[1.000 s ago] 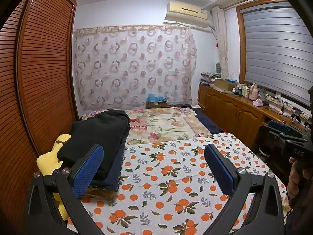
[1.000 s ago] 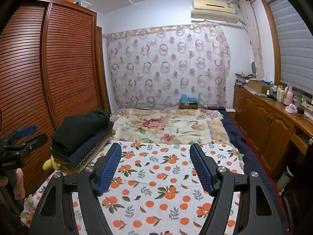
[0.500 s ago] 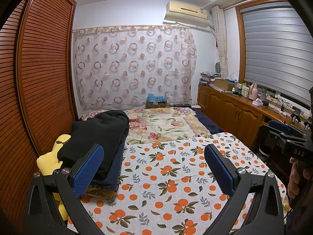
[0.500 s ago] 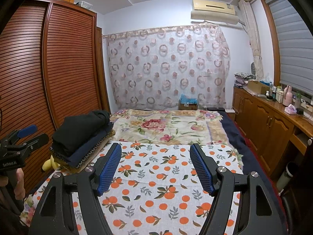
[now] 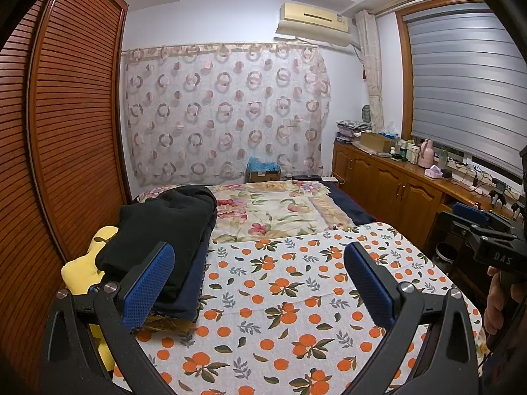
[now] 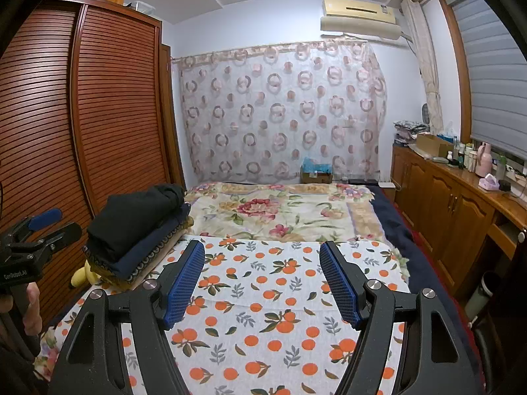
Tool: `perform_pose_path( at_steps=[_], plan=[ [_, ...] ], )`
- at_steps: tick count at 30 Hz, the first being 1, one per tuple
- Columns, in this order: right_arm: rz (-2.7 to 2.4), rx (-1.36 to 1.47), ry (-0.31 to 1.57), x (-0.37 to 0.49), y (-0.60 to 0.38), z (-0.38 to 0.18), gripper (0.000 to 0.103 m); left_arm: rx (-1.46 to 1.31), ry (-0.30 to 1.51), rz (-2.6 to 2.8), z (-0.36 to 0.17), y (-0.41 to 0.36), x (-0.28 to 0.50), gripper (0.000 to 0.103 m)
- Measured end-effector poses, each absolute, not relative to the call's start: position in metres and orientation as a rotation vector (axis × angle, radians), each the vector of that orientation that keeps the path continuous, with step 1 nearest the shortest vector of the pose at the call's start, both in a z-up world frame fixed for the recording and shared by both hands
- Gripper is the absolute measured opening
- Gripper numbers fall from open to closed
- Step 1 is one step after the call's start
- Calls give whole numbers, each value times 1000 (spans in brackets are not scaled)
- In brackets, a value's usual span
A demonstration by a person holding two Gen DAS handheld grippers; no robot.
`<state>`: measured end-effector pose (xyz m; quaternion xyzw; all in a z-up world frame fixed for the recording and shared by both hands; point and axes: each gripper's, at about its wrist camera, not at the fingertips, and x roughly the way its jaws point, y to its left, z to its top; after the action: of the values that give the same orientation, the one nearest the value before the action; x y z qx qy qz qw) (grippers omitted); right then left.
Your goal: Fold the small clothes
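- Bed, orange-print cloth spread flat, filling lower centre.
- Stack of folded clothes, black garment on top, left of centre at the cloth's left edge.
- Left claw, lower frame: released, nothing between its blue pads.
- Right claw, lower frame: likewise released, hovering over the cloth.

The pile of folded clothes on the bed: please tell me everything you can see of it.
The pile of folded clothes lies at the bed's left edge, beside the wooden wardrobe. A thick black garment is on top, a navy one under it, then patterned and tan layers. It looks soft and neatly stacked, resting partly on the orange-print sheet. Nothing grips it.
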<state>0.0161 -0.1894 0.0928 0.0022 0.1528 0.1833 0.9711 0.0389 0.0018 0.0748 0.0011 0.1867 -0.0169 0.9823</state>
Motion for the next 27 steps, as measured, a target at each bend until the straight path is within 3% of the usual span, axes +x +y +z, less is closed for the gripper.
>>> perform_pose_path(
  at_steps=[27],
  plan=[
    [373,2,301,20,-201,90,74,-3,375,-43,79,-6,36,103]
  ],
)
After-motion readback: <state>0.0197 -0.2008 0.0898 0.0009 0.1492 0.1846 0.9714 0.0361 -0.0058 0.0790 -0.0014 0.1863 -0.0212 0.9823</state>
